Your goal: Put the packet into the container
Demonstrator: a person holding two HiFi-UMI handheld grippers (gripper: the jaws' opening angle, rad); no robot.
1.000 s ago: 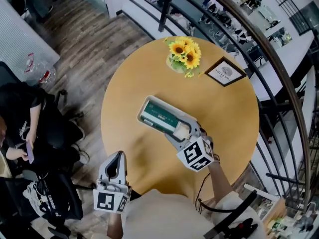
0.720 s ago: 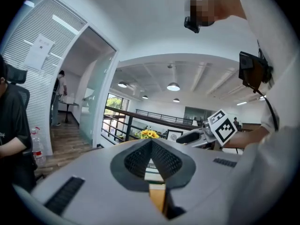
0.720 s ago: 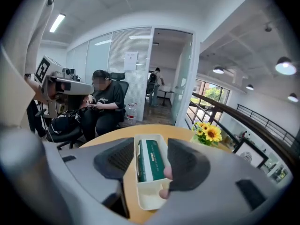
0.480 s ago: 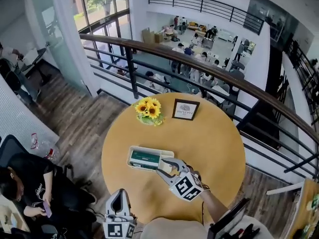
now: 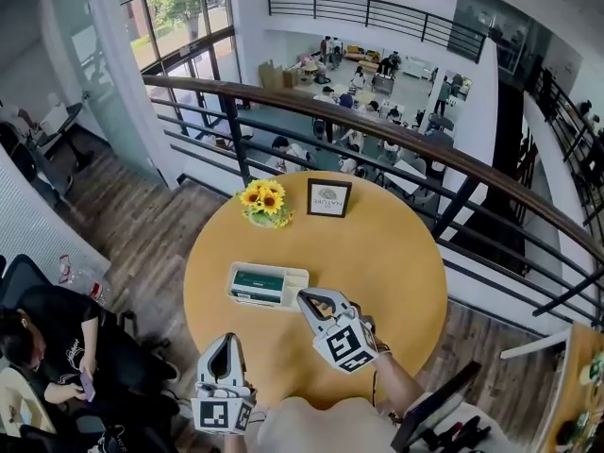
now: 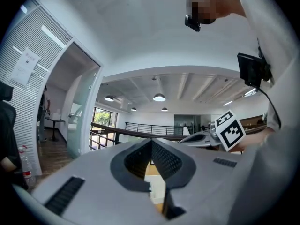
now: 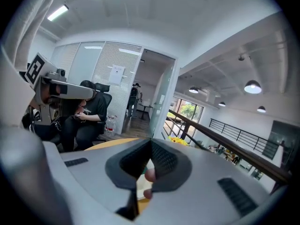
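The packet [image 5: 257, 285] is left in the container [image 5: 295, 277]; the right gripper [image 5: 308, 297] is drawn back, just closed on nothing, so the task is judged done.

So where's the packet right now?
Head view: the green packet lies inside the white container, left of centre on the round table, just left of the right gripper.
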